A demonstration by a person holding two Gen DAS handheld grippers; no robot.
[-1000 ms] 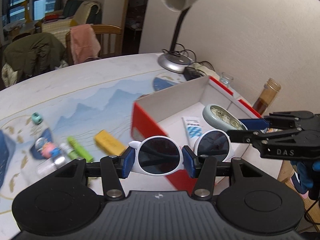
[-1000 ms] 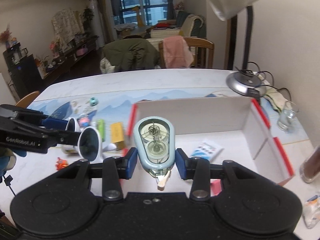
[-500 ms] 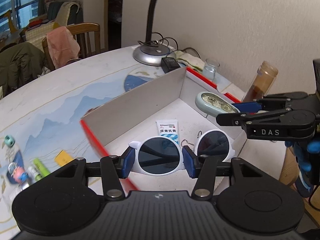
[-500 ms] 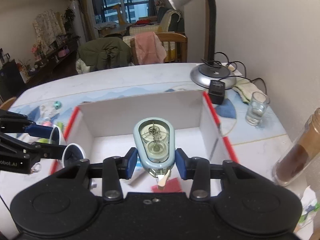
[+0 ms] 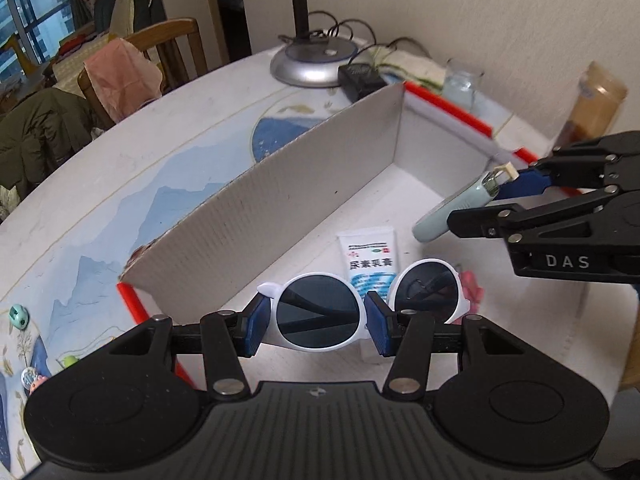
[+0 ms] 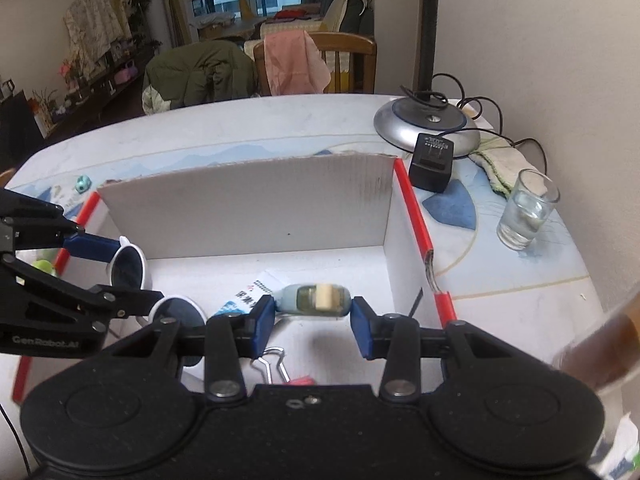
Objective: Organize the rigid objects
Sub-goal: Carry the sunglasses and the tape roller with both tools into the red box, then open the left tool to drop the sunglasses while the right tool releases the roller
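Note:
My left gripper [image 5: 316, 324] is shut on one lens of white sunglasses [image 5: 320, 316] with dark lenses, held low over the floor of a white cardboard box [image 5: 300, 200] with red edges. My right gripper [image 6: 314, 320] is shut on a pale blue correction-tape dispenser [image 6: 314, 300], which hangs nose-down over the box. From the right wrist view the left gripper [image 6: 132, 276] and sunglasses [image 6: 128, 264] sit at the box's [image 6: 260, 216] left side. The left wrist view has the right gripper [image 5: 480, 200] and dispenser [image 5: 448, 212] at the right.
Inside the box lie a white cream tube [image 5: 368, 256], a binder clip [image 6: 272, 364] and a small pink item [image 5: 472, 288]. Behind it stand a lamp base [image 6: 428, 124], a black adapter [image 6: 432, 160], a glass [image 6: 524, 216] and a brown jar [image 5: 592, 100]. Small toys [image 5: 18, 316] lie left.
Both grippers have moved in over the box and come lower with their objects. The dispenser has tipped from upright to nose-down in the right grip.

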